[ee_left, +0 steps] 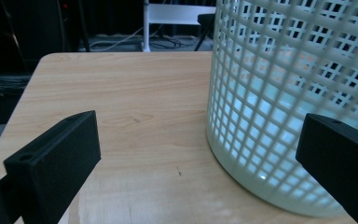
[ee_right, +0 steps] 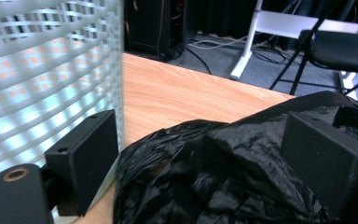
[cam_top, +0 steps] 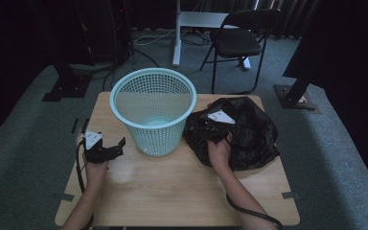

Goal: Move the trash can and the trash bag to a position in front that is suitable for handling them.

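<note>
A pale teal mesh wastebasket stands upright in the middle of the wooden table. To its right lies a crumpled black plastic bag. My left gripper hovers low at the basket's left side. In the left gripper view it is open, with bare tabletop between the jaws and the basket wall at the right. My right gripper rests over the bag's left part, close to the basket. In the right gripper view it is open, with folds of the bag between the jaws and the basket beside its left jaw.
Beyond the table a black folding chair and a white desk leg stand on the grey carpet. Black stand bases flank the table's far corners. Bare wood stretches along the table's near half.
</note>
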`<state>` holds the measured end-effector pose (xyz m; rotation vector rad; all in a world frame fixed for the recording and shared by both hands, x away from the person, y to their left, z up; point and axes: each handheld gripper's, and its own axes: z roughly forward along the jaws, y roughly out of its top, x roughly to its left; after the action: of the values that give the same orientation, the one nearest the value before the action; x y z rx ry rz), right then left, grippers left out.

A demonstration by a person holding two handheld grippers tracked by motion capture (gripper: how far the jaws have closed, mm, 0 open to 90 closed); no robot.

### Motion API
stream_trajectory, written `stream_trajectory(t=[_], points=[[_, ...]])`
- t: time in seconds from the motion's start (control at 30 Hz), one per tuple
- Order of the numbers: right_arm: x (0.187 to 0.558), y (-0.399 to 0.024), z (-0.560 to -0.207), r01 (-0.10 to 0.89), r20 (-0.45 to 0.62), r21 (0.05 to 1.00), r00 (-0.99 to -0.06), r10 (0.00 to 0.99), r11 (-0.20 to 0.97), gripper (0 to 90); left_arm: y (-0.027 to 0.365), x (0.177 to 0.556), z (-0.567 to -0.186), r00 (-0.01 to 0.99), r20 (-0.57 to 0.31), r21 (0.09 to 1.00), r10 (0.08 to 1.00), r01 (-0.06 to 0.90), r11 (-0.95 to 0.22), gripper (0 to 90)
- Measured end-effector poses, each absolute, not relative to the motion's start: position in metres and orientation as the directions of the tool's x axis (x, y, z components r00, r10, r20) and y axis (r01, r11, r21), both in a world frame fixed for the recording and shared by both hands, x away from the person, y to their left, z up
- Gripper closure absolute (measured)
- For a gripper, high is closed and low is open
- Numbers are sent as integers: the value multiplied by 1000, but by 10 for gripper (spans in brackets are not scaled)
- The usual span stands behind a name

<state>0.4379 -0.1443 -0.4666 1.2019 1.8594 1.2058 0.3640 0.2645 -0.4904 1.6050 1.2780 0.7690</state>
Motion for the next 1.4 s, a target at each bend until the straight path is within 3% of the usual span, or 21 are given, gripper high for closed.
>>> stream_trajectory(t=[0.27, 0.63, 1.4], points=[[475, -142, -461, 410, 0, 899, -348, 938, 152, 108, 267, 403, -485, 194, -18, 904, 981, 423, -67, 1], [504, -129, -456, 442, -24, 880, -321, 947, 173, 108, 267, 438, -492, 143, -51, 867, 988, 498, -27, 1], [492, -123, -456, 412, -9, 885, -454, 891, 219, 113, 260, 418, -486, 238, -26, 879, 971, 469, -92, 9]])
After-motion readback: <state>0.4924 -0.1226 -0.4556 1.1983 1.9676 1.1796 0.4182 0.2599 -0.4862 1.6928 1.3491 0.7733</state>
